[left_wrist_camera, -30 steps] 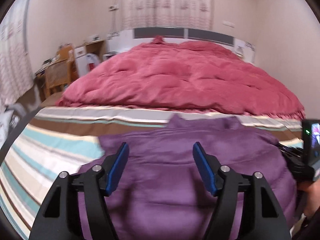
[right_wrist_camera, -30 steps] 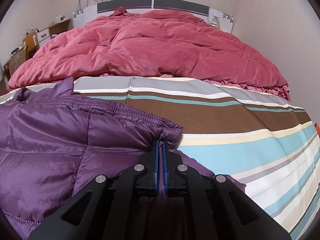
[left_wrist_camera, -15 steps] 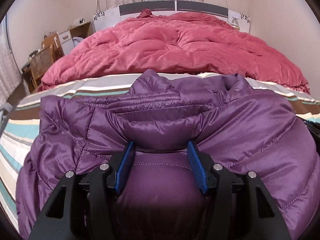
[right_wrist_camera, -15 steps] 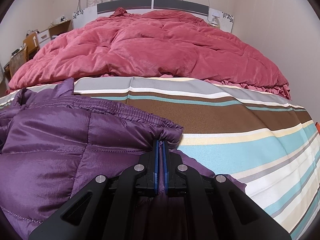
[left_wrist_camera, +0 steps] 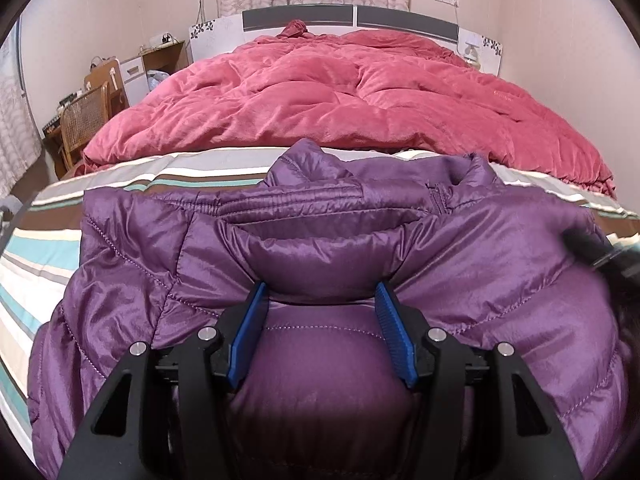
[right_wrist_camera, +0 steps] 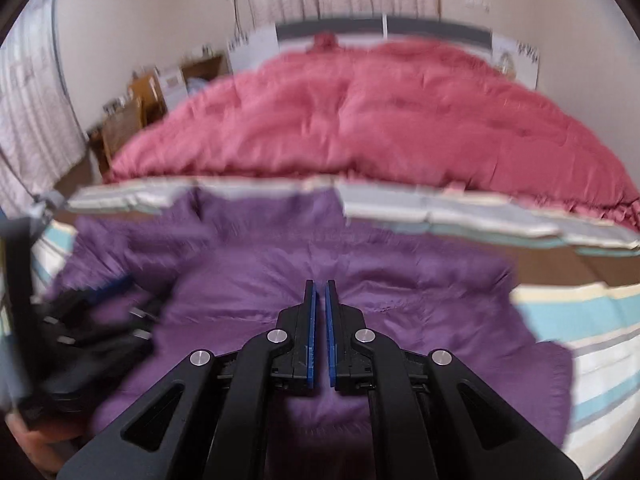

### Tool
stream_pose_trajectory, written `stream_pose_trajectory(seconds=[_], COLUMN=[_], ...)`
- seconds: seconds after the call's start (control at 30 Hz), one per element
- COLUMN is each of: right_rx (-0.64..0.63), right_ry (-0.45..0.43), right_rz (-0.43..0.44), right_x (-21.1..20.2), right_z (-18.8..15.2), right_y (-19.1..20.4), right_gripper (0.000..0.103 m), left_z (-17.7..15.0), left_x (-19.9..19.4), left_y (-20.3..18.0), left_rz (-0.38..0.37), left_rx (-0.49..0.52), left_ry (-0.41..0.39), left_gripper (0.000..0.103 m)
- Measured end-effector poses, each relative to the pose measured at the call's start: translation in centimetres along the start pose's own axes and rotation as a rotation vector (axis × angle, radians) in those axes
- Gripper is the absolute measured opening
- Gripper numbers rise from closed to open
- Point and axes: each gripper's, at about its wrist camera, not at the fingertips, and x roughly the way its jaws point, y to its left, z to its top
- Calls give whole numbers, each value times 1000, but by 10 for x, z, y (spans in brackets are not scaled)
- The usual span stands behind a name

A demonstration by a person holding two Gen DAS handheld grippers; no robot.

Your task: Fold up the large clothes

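Jacket (left_wrist_camera: 480,264) lay on a striped sheet (left_wrist_camera: 36,268), quilt (left_wrist_camera: 352,92) beyond; left gripper (left_wrist_camera: 322,300) spread around a fold, right gripper (right_wrist_camera: 320,292) nearly closed, empty.

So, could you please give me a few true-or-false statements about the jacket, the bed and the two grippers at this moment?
1. The jacket is purple. True.
2. The left gripper is shut. False: its jaws stand wide apart around a puffy fold.
3. The quilt is blue. False: it is red.
4. The right gripper pinches the jacket. False: its jaws are nearly closed with nothing between them.
5. The jacket lies on a striped sheet. True.
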Motion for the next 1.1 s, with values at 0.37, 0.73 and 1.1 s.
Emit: stream_pose_trajectory(seconds=[0.37,0.73,1.1], right_rx=[78,102,63], right_ry=[9,-72,-133], right_rz=[29,58,195], right_x=[26,-38,-111], right_z=[-14,-36,-79], right_y=[-9,-11,30], right_gripper=[4,4,4], left_z=[-5,-52,-126], left_x=[-15,-79,-99], left_y=[18,114,152], left_rz=[-64,93,-64], left_rx=[-31,-168,-438], left_ry=[-9,-59,15], left_gripper=[72,89,95])
